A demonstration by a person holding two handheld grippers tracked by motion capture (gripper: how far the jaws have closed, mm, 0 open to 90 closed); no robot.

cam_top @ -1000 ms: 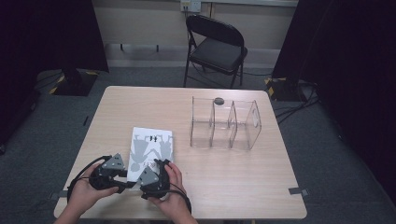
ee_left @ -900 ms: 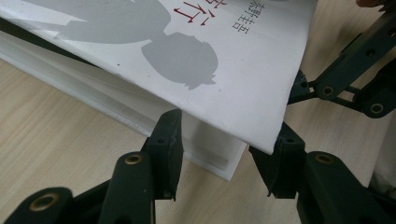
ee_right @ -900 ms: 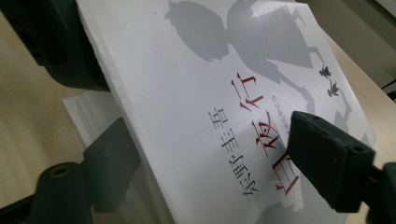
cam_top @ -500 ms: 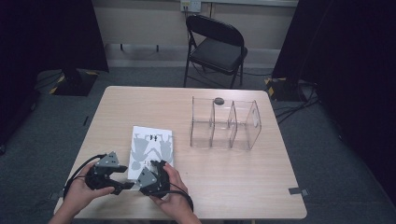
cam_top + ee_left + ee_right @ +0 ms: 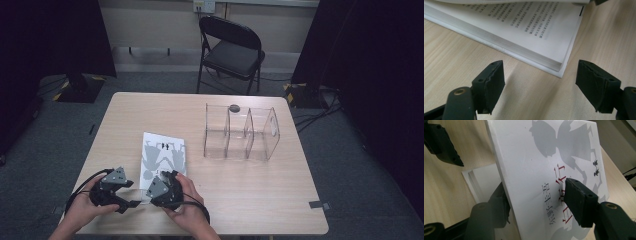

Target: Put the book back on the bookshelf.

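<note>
Item: white paperback book (image 5: 164,159), lying at the near left of the worktop (image 5: 250,195), front section lifted off the page block. Right tool (image 5: 541,202): jaws have just been closing, now straddling that raised section near its corner. Left tool (image 5: 540,86): jaws just opening, wide, empty, low beside the page block's corner. Handling advice: firm the right grip before raising further, keeping the left tool ready to pin the lower pages.

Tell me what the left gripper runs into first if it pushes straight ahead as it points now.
Most likely the book: its near corner and page edges lie just ahead of the open left gripper, though the gap is hard to judge.
</note>
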